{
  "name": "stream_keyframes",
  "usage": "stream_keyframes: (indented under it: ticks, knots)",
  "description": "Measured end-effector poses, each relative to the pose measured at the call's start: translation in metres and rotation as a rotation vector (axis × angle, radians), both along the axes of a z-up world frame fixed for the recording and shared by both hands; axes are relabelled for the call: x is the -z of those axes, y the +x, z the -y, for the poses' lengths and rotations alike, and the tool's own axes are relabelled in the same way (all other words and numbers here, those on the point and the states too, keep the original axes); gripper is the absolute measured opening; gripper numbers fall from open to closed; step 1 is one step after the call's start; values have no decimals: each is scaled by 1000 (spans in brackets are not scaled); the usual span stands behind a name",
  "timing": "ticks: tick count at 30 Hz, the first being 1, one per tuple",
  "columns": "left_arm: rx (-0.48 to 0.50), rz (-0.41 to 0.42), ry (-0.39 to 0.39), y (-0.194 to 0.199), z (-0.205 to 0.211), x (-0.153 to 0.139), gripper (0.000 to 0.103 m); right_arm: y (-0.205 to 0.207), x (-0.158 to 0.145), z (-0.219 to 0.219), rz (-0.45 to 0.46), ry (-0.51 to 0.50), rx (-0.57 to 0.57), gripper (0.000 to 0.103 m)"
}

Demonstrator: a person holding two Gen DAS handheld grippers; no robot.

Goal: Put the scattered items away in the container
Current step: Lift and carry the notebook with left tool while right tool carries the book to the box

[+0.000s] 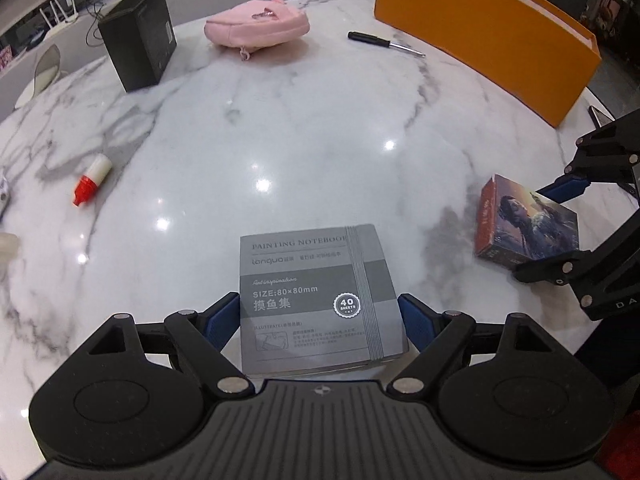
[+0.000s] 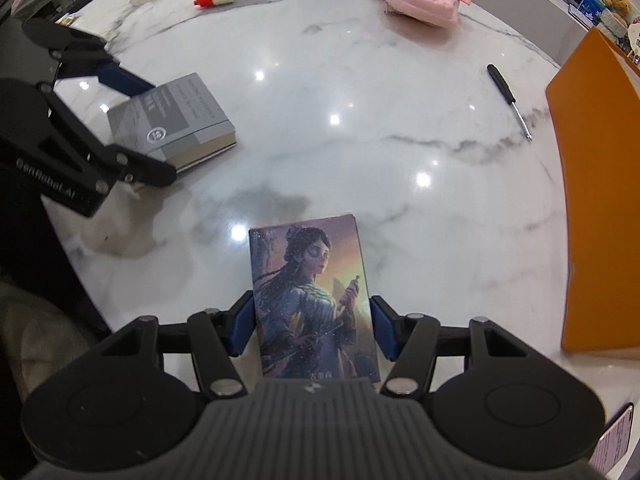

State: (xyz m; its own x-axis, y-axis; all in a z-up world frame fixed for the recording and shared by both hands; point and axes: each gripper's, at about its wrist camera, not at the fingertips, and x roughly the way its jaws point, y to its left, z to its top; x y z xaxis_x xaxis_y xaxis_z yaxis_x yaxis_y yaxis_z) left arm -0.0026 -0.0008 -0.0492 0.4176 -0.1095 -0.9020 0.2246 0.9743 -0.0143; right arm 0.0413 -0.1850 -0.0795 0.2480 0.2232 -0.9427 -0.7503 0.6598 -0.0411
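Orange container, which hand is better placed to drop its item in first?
Right. Its gripper, straddling the card box, sits beside the orange container; the left gripper, around the notebook, is farther away.

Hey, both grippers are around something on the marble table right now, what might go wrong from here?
1. The left gripper straddles the grey notebook with its pads at the edges; on the glossy marble table it may slide instead of being gripped.
2. The right gripper flanks the illustrated box only at its near end, so it may tilt when lifted.
3. Both grippers sit close together and may collide heading for the orange container.
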Motion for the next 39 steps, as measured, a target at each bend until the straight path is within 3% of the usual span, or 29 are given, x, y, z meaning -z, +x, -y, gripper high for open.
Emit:
stream_keyframes:
  ticks: [14, 29, 39]
  knots:
    - [98, 97, 7, 2, 37, -63, 97, -8, -78, 31, 98, 77, -11, 62]
    - [217, 302, -50, 38, 89, -160, 97, 6, -154, 95, 228, 86, 96, 62]
    - [310, 400, -73, 62, 131, -202, 97, 20, -193, 129, 312, 95, 160, 62]
